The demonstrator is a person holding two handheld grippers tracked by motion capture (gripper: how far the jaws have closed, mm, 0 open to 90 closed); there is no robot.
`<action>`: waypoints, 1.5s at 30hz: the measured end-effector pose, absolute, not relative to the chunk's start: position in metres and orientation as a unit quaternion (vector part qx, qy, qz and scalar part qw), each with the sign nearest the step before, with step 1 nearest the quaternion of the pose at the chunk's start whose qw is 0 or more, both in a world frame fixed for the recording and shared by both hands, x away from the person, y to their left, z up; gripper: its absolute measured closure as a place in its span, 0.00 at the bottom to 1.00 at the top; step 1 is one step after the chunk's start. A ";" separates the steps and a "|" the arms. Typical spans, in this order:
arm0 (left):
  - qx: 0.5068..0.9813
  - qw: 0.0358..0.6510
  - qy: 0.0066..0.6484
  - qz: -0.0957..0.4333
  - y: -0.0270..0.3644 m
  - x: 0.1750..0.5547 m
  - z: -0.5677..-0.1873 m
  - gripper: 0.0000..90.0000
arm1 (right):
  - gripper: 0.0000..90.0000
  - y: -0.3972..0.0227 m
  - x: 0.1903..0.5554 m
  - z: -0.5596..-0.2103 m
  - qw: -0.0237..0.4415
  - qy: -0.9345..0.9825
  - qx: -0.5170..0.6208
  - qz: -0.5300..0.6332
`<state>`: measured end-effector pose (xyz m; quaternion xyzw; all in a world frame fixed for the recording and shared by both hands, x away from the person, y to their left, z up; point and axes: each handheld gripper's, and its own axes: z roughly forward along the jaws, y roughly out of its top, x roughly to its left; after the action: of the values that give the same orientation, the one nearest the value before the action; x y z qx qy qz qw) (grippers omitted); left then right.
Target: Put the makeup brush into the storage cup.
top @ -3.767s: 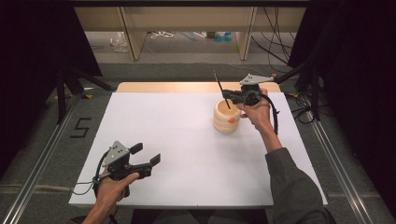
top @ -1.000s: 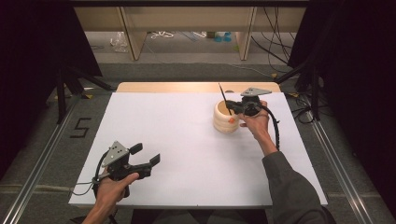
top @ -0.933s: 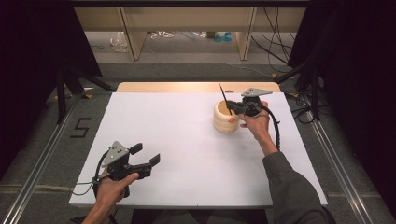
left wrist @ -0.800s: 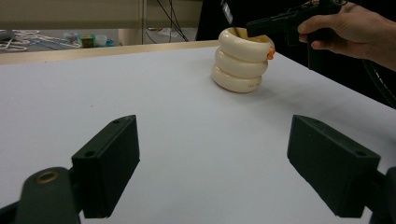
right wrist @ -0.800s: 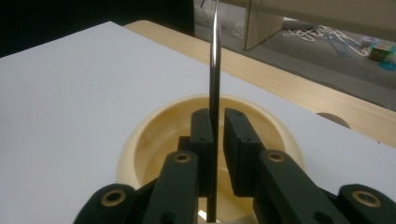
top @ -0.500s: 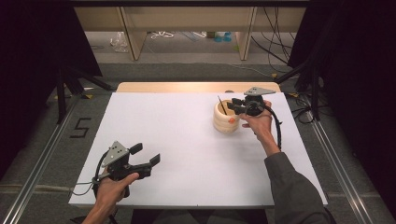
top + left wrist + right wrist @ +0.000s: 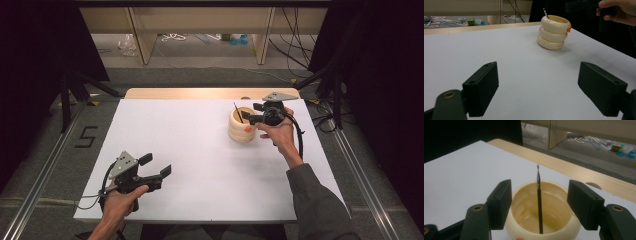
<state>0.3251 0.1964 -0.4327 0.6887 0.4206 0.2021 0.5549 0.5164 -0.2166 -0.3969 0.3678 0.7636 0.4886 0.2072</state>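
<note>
A cream ringed holder [image 7: 242, 126] [image 7: 552, 32] [image 7: 544, 212] stands upright at the right rear of the white table [image 7: 200, 150]. A thin black brush [image 7: 238, 113] [image 7: 545, 13] [image 7: 539, 205] leans inside it, tip up. My right gripper [image 7: 254, 113] [image 7: 540, 192] hovers just right of the holder's rim, open, jaws either side of the brush without touching it. Down at the front left, my left gripper [image 7: 156, 165] [image 7: 539, 82] rests open with nothing between its jaws and points toward the holder.
A small orange tab [image 7: 248, 129] [image 7: 568, 27] sticks out of the holder's rim. A wooden strip [image 7: 210, 93] borders the table's far edge. Beyond it are shelf legs and floor clutter [image 7: 235, 39]. Dark stands flank both sides of the table.
The right gripper lowered the brush into the holder, then opened and let go. The brush now stands in the holder by itself. The left gripper has not moved.
</note>
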 end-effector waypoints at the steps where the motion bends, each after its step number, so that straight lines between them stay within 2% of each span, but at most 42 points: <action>1: 0.689 0.555 0.421 0.202 0.196 0.325 -0.433 0.18 | 0.40 -0.217 0.516 -0.397 0.207 0.764 0.368 0.489; 4: 0.689 0.555 0.420 0.202 0.196 0.325 -0.433 0.18 | 0.34 -0.214 0.509 -0.391 0.204 0.763 0.367 0.492; 19: 0.689 0.555 0.420 0.202 0.197 0.325 -0.432 0.18 | 0.28 -0.204 0.486 -0.392 0.194 0.768 0.354 0.497; 29: 0.689 0.555 0.420 0.202 0.197 0.325 -0.433 0.18 | 0.18 -0.203 0.468 -0.392 0.190 0.759 0.356 0.511; 45: 0.689 0.555 0.420 0.202 0.196 0.325 -0.433 0.18 | 0.18 -0.199 0.445 -0.390 0.183 0.756 0.344 0.526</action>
<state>0.3251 0.1963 -0.4327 0.6890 0.4197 0.2015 0.5555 0.4455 -0.1989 -0.3902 0.3435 0.7560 0.5261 0.1835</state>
